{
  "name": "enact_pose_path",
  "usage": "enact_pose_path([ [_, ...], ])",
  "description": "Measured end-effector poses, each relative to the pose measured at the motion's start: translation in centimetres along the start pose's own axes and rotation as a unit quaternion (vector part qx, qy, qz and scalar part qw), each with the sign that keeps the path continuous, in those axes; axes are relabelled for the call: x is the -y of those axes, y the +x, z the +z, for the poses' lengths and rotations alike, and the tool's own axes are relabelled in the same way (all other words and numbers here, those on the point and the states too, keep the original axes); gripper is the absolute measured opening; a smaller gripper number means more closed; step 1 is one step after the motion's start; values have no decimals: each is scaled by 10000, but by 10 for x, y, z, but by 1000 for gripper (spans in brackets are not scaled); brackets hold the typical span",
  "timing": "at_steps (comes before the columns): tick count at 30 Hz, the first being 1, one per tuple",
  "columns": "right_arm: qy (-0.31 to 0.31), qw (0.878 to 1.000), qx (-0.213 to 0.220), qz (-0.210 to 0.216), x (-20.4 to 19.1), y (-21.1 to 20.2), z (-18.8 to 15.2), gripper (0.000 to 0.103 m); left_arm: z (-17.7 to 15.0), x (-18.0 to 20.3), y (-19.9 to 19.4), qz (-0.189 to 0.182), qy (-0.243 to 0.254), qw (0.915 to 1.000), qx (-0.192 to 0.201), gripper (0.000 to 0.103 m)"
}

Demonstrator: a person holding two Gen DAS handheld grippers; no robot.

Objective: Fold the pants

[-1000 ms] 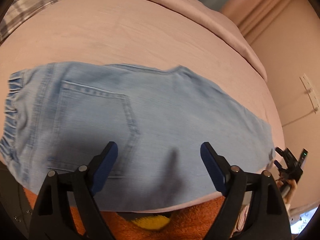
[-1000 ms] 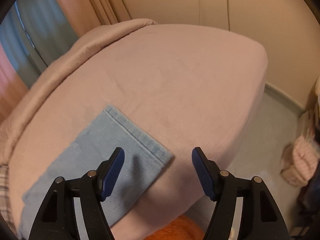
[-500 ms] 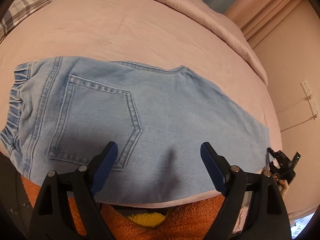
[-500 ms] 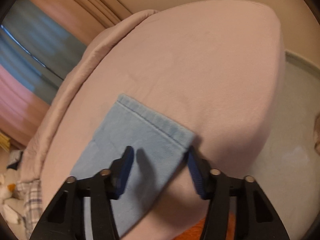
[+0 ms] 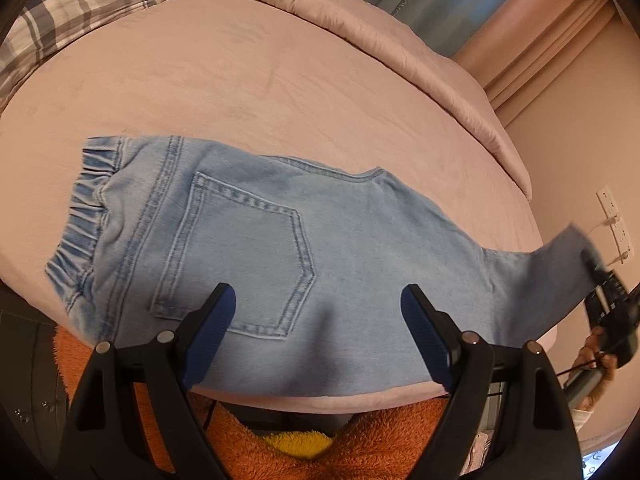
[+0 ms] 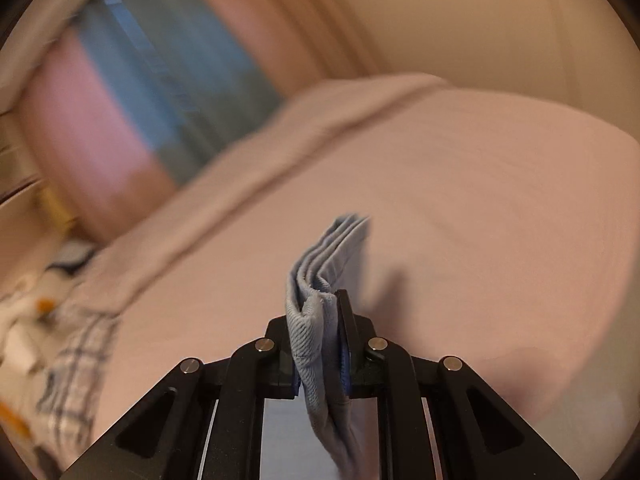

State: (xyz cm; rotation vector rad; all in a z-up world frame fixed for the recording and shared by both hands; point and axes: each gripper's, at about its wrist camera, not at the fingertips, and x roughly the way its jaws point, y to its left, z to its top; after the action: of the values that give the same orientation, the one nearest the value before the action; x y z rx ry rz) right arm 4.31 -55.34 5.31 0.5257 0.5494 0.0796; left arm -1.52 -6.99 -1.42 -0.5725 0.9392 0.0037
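a pink bedsheet (image 5: 280, 92) covers the bed, a plaid pillow (image 5: 80, 4) at its far corner, blue curtains (image 5: 460, 4) behind, an orange towel (image 5: 380, 436) below.

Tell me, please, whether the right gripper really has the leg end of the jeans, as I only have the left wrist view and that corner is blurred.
Observer: Yes. In the right wrist view the right gripper has the hem of the jeans between its pads, and its jaws are closing on it.
Operator: Thank you. Is it pinching a single layer of denim?
Observer: No. Several layers show edge-on, bunched together and standing up past the fingertips.
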Motion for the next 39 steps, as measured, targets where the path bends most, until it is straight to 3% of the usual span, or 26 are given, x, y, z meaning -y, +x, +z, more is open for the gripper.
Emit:
enact_pose_path([
  [3, -539, 9968, -56, 585, -56, 1, -9, 16, -1, -9, -8, 175, -34, 9998, 123, 85],
  [8, -1334, 9777, -800, 1413, -133, 39, -47, 16, 2, -24, -15, 335, -235, 9989, 229, 85],
  [12, -1612, 9607, -1634, 1559, -166, 85, -89, 16, 6, -28, -14, 419, -271, 9986, 190, 85],
  [15, -1733, 9473, -2167, 1598, -171, 94, -124, 16, 5, -28, -14, 426, -281, 9986, 168, 85],
  [21, -1983, 9278, -2931, 1179, -169, 121, -162, 16, 10, -21, -6, 394, -247, 9988, 132, 85],
  [25, -2061, 9258, -2925, 1220, -169, 116, -159, 19, 10, -19, -3, 360, -227, 9990, 104, 85],
  [29, -1920, 9218, -3013, 1503, -162, 107, -154, 54, 11, -18, -1, 377, -196, 9991, 91, 85],
  [30, -1940, 9233, -2904, 1598, -161, 98, -150, 57, 11, -18, 0, 378, -203, 9990, 86, 85],
  [36, -1904, 9434, -2262, 1500, -155, 67, -128, 62, 11, -17, 3, 333, -199, 9992, 68, 85],
  [39, -1728, 9568, -1978, 1246, -140, 61, -114, 65, 10, -16, 4, 315, -183, 9993, 43, 85],
])
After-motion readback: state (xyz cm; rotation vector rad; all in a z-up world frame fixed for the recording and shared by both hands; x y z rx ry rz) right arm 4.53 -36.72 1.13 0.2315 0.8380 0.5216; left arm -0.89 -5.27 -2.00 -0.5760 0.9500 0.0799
